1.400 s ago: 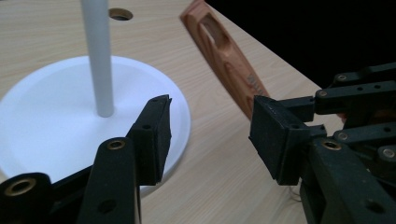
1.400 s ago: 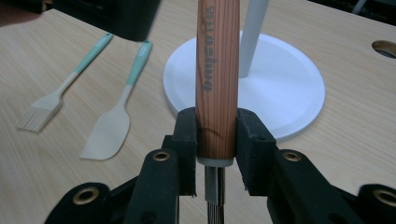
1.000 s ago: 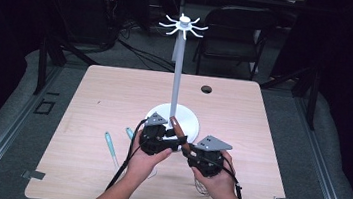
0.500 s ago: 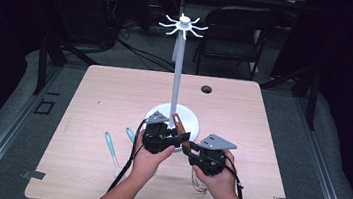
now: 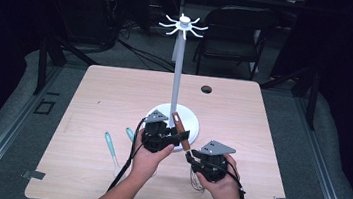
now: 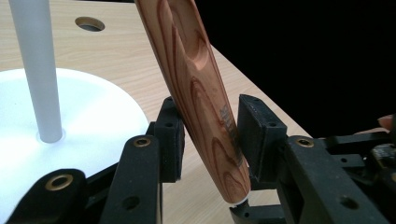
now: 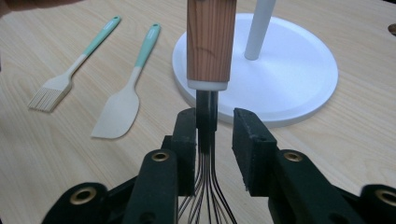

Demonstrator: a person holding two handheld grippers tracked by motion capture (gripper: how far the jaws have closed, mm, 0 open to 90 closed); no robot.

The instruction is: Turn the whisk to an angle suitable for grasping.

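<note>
A whisk with a wooden handle (image 5: 180, 128) stands tilted between my two grippers, just in front of the white stand base (image 5: 193, 117). My left gripper (image 5: 181, 136) has just been closing, and in the left gripper view its pads (image 6: 173, 140) now press both sides of the wooden handle (image 6: 201, 102). My right gripper (image 5: 191, 158) holds the whisk lower down. In the right gripper view the black neck (image 7: 206, 114) and the wires (image 7: 201, 186) run between its pads (image 7: 187, 140), with a small gap on the right side of the neck.
The white pole (image 5: 178, 69) rises from the base to a ring of hooks (image 5: 183, 26). A teal-handled brush (image 5: 111, 147) and a teal-handled spatula (image 5: 130, 134) lie left of my hands. A cable hole (image 5: 206, 89) is at the table's far side.
The left gripper's jaws have closed in onto the wooden handle. Both hands have stayed nearly where they were, and the right gripper keeps its hold.
</note>
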